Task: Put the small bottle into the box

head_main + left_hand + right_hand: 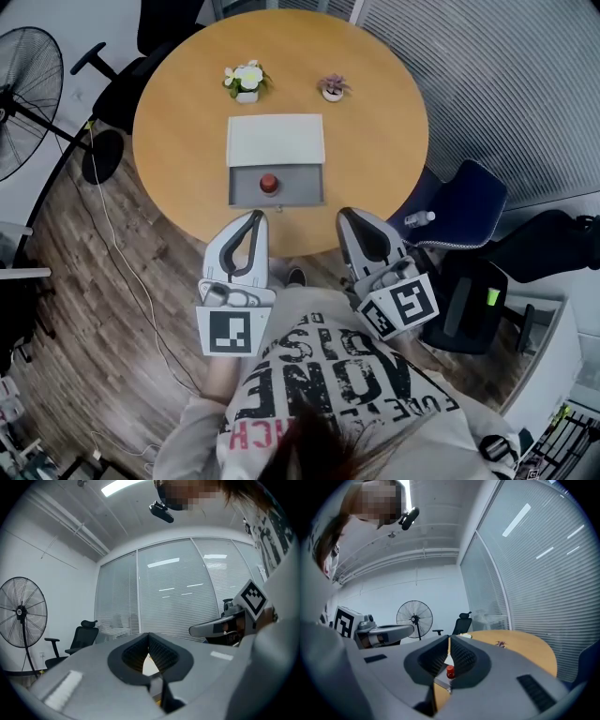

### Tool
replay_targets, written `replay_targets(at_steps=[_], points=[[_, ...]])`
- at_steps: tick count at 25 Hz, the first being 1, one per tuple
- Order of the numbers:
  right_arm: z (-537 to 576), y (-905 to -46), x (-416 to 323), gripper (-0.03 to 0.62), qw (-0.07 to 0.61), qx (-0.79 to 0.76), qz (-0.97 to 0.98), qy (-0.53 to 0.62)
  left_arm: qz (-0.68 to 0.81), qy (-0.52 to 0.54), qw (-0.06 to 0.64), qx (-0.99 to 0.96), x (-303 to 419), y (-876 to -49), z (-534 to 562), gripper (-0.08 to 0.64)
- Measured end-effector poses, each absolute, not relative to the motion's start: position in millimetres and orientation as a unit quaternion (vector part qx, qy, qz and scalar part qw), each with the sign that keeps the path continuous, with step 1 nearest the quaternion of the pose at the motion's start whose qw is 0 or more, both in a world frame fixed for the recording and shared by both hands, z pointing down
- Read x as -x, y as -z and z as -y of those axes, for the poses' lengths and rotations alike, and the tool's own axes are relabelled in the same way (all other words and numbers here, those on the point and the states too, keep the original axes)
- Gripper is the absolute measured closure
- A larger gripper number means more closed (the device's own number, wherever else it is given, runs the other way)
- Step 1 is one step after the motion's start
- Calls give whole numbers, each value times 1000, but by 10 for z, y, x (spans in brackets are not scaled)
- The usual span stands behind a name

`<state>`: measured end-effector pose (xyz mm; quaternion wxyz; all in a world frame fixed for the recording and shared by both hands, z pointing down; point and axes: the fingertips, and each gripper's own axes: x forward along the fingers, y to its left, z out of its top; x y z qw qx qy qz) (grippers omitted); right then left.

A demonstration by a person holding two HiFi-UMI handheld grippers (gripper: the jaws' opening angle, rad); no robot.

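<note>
Small bottle (269, 183) stands inside the open box (240, 190)
Left tool (253, 217) and right tool (347, 217) pressed together, empty, at six o'clock of the bench (178, 131); bottle looks light, stiff, slick: pinch the body under its red cap.

Bare tabletop (178, 150) flanks box (246, 183); white-flower pot (247, 82), pink-flower pot (333, 88) behind it.

Bottle (269, 183) in box (246, 187), L plant (247, 81), R plant (333, 87) behind
</note>
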<state>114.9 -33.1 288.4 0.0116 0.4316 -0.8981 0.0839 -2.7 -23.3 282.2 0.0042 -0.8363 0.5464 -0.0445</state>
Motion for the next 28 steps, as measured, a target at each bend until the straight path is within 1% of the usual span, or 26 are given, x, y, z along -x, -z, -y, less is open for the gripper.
replay_targets(at_steps=[8, 14, 28], points=[[359, -2899, -1138, 571, 13, -426, 901, -83, -555, 40, -4, 831, 41, -2825, 237, 548], [354, -2875, -1123, 571, 12, -423, 902, -79, -557, 36, 10, 830, 55, -2773, 238, 548], [357, -2862, -1124, 571, 11, -424, 903, -77, -562, 36, 5, 826, 81, -2773, 236, 548]])
